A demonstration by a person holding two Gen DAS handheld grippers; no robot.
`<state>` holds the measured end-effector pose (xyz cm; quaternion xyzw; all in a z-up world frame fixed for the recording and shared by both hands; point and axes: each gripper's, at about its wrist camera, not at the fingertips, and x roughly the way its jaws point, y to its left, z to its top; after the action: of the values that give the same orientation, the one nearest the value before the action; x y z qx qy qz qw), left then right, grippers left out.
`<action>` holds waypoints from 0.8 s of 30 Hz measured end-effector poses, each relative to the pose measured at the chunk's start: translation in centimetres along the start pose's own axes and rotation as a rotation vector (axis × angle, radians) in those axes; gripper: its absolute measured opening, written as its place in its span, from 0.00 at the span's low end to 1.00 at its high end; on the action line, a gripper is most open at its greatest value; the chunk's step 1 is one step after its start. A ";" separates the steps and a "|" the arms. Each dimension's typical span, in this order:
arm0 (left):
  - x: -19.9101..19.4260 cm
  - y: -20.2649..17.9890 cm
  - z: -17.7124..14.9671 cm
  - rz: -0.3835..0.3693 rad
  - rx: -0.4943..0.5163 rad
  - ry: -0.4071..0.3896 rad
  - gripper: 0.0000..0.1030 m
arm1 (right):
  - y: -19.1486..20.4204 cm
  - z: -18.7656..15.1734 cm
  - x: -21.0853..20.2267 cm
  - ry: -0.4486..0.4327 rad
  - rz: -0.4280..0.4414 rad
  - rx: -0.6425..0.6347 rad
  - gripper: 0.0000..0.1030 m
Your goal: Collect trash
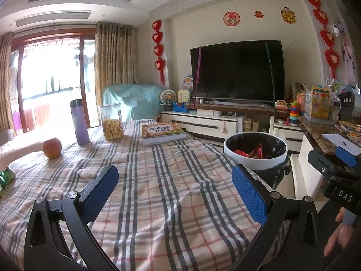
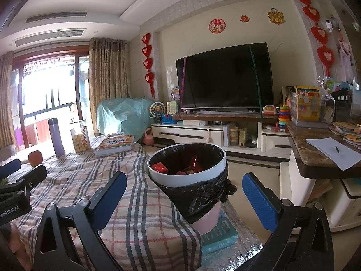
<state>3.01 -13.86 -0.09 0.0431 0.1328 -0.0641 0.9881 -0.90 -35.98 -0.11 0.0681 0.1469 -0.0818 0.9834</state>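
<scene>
A white-rimmed trash bin (image 2: 216,158) with a black liner stands beside the table's right edge on a teal box; red wrappers (image 2: 159,167) lie inside. It also shows in the left wrist view (image 1: 257,160). My left gripper (image 1: 174,193) is open and empty above the plaid tablecloth (image 1: 158,180). My right gripper (image 2: 183,197) is open and empty, just in front of the bin. A green wrapper (image 1: 5,177) lies at the table's left edge.
On the table stand an apple (image 1: 52,148), a purple flask (image 1: 79,122), a biscuit jar (image 1: 111,123) and a book (image 1: 163,132). A TV cabinet (image 2: 191,133) runs behind, and a marble counter (image 2: 315,155) sits to the right.
</scene>
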 end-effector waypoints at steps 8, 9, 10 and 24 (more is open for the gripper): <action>0.0 0.0 0.0 -0.002 -0.002 0.005 1.00 | 0.0 -0.1 0.0 0.002 0.002 0.004 1.00; 0.0 0.0 0.0 -0.004 -0.002 0.006 1.00 | 0.0 -0.1 0.0 0.002 0.003 0.004 1.00; 0.1 0.0 0.0 -0.004 -0.002 0.007 1.00 | 0.0 -0.1 0.0 0.003 0.003 0.005 1.00; 0.2 0.1 -0.3 -0.006 -0.002 0.014 1.00 | 0.1 -0.1 0.0 0.002 0.004 0.005 1.00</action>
<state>3.18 -13.77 -0.45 0.0423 0.1398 -0.0665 0.9870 -0.91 -35.91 -0.21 0.0709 0.1477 -0.0803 0.9832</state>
